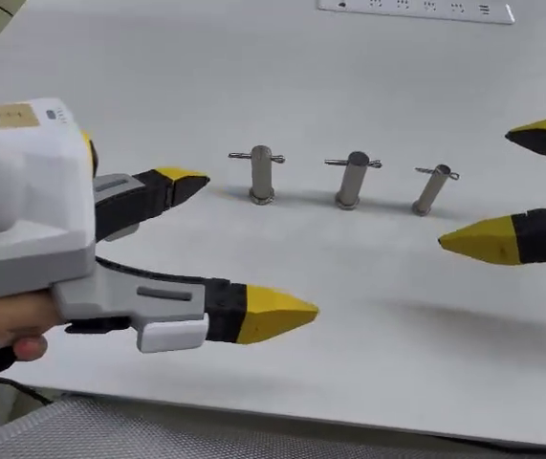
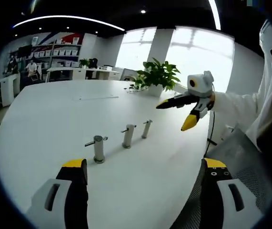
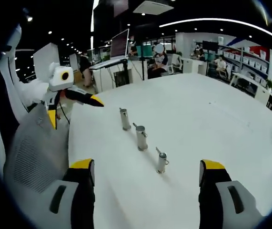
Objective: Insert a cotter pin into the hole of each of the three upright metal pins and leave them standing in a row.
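Head view. Shows three metal pins (image 1: 353, 180) in a row on the white table (image 1: 253, 76), a cotter pin (image 1: 354, 163) through each, the rightmost looking tilted. Crops the right gripper (image 1: 478, 189) at the frame edge; sets the left gripper (image 1: 253, 244) nearer. Both spread wide, holding nothing.

Left gripper view. Looks between parted jaws at the pins (image 2: 128, 136); farthest cotter pin hard to make out.

Right gripper view. Repeats the pins (image 3: 141, 137) between parted jaws, well apart from them.

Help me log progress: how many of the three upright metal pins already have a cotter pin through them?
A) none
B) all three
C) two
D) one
B: in the head view the left pin, middle pin and right pin each have a cotter pin crossing the top.
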Action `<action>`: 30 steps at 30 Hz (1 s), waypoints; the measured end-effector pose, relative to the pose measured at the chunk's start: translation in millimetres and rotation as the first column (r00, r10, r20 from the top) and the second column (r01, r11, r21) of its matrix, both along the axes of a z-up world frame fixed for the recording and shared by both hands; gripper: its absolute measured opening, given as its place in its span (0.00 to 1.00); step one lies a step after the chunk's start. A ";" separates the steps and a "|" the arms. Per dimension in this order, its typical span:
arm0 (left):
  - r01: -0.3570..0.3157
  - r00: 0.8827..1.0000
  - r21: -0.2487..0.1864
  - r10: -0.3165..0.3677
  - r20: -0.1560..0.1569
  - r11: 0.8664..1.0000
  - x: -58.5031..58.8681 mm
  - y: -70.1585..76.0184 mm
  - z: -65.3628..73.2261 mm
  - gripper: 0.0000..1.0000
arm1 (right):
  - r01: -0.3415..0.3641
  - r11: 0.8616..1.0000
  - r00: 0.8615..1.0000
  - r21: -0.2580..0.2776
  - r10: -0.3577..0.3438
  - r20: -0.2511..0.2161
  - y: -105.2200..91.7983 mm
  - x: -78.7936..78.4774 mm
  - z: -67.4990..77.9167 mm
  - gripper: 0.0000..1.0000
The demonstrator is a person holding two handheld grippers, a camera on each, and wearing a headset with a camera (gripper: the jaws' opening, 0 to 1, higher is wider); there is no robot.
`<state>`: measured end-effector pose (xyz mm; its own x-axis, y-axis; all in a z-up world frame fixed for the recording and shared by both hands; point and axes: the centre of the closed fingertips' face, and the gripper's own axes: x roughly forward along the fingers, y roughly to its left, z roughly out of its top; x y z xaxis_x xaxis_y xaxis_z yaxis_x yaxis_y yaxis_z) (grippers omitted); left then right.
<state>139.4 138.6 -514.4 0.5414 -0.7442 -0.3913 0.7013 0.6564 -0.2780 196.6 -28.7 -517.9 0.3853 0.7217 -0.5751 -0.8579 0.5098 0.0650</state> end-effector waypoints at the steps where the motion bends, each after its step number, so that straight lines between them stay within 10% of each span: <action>1: -0.011 1.000 -0.003 0.011 -0.002 1.000 0.2 2.6 0.1 0.99 | 0.030 1.000 0.999 0.006 -0.030 -0.010 -4.6 -2.6 0.8 0.90; 15: -0.118 0.991 0.009 0.119 -0.061 0.993 -1.6 25.7 -6.8 0.99 | 0.241 0.969 0.968 0.052 -0.236 -0.081 -44.0 -30.2 1.5 0.98; 30: -0.097 0.987 0.051 0.103 -0.127 0.994 -3.4 21.2 -10.4 0.99 | 0.295 0.955 0.944 0.026 -0.287 -0.163 -50.8 -55.8 -16.8 0.98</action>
